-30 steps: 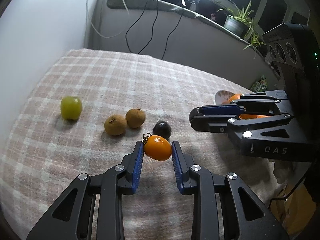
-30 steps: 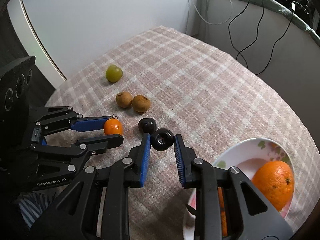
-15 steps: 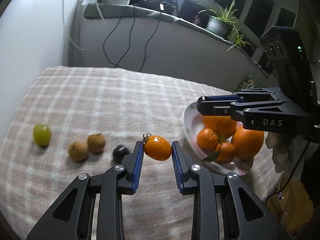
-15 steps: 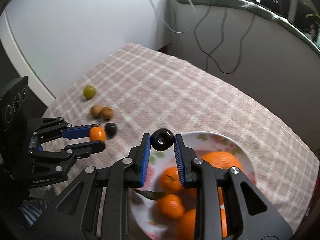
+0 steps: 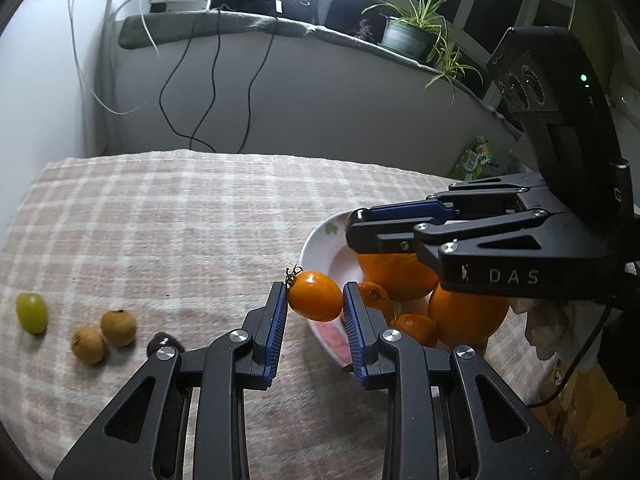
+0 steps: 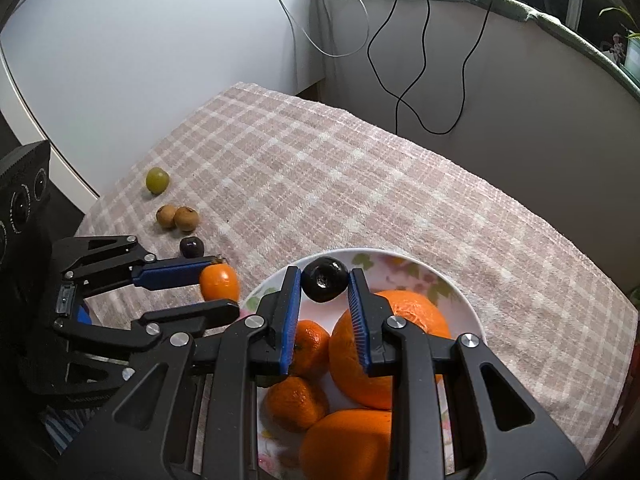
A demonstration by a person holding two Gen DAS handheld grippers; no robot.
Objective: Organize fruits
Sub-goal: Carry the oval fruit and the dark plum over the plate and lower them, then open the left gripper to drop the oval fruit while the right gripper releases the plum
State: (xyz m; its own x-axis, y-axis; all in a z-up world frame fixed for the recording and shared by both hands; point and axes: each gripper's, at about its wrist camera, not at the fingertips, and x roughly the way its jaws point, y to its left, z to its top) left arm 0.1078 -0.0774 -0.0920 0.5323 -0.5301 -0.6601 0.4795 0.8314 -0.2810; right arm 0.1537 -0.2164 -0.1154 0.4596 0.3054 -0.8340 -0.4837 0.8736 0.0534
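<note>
My left gripper [image 5: 315, 296] is shut on a small orange tomato [image 5: 315, 295] with a green stem, held just left of the rim of the white flowered bowl [image 5: 316, 240]. My right gripper [image 6: 324, 282] is shut on a dark round fruit [image 6: 324, 280] above the bowl [image 6: 460, 300], which holds several oranges [image 6: 400, 320] and mandarins [image 6: 296, 402]. On the checked cloth lie a green grape [image 5: 31, 312], two brown longans [image 5: 103, 332] and another dark fruit [image 5: 164, 343]. The right wrist view shows the left gripper [image 6: 218, 282] with the tomato [image 6: 219, 282] beside the bowl.
The table under the pink checked cloth [image 5: 180, 220] ends near a grey wall with hanging cables [image 5: 208, 80]. A potted plant [image 5: 412, 32] stands on the ledge behind. The white wall [image 6: 140, 40] borders the table's left side.
Both grippers moved right from the row of loose fruit toward the bowl, each carrying its fruit. The right one now hangs over the bowl; the left one has reached its rim.
</note>
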